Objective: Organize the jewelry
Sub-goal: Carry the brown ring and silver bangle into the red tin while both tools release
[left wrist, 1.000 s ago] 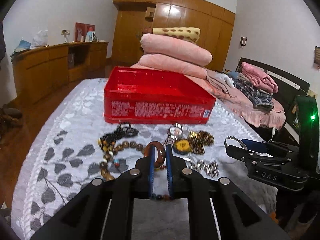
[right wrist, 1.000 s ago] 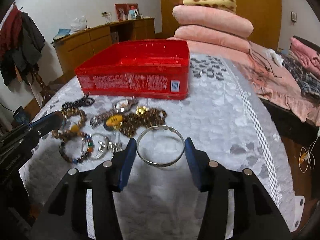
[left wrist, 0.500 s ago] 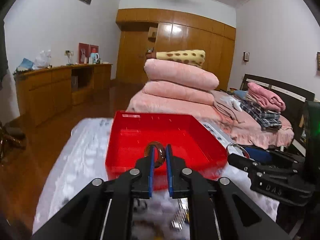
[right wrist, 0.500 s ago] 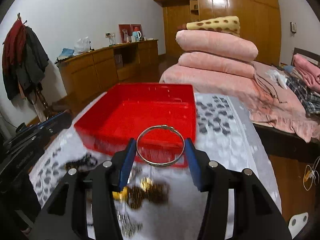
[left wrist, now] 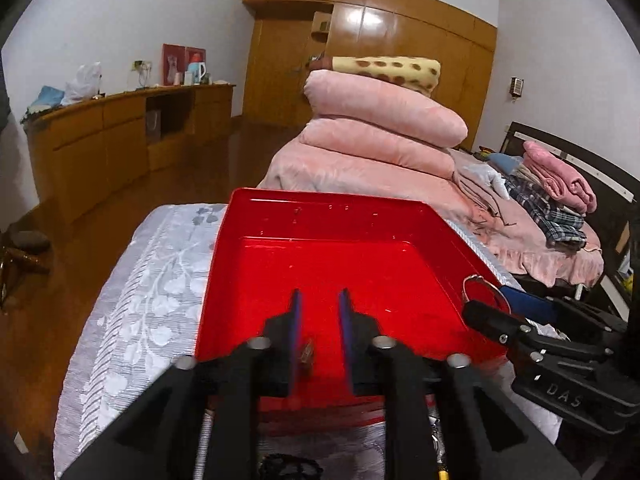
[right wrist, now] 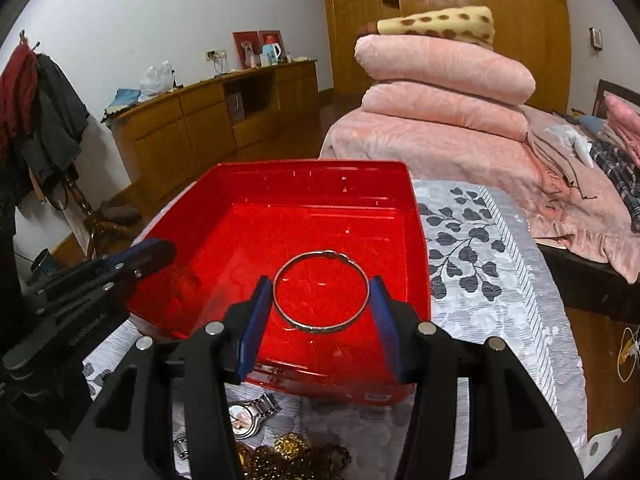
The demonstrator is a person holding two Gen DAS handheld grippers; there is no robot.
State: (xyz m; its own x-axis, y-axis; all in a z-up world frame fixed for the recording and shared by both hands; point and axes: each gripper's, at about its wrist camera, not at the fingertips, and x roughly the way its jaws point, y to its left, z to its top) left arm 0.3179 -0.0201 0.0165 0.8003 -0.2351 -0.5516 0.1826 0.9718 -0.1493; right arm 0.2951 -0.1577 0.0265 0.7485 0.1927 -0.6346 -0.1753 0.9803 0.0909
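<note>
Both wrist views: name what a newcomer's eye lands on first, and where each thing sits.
The bright red box fills the middle of both views, on the leaf-patterned cloth. A silver bangle sits clamped in the right gripper over it, while the left gripper hangs open above its near edge. Behind rises a stack of pink quilts.

One red box, one bangle, one watch.

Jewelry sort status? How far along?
Done: little; the red plastic box looks nearly empty, only a blurred brownish piece by the open left gripper. In hand: thin silver bangle, clamped in the right gripper above the box. Remaining: steel wristwatch, gold bead cluster and black bead bracelet on the patterned cloth.
</note>
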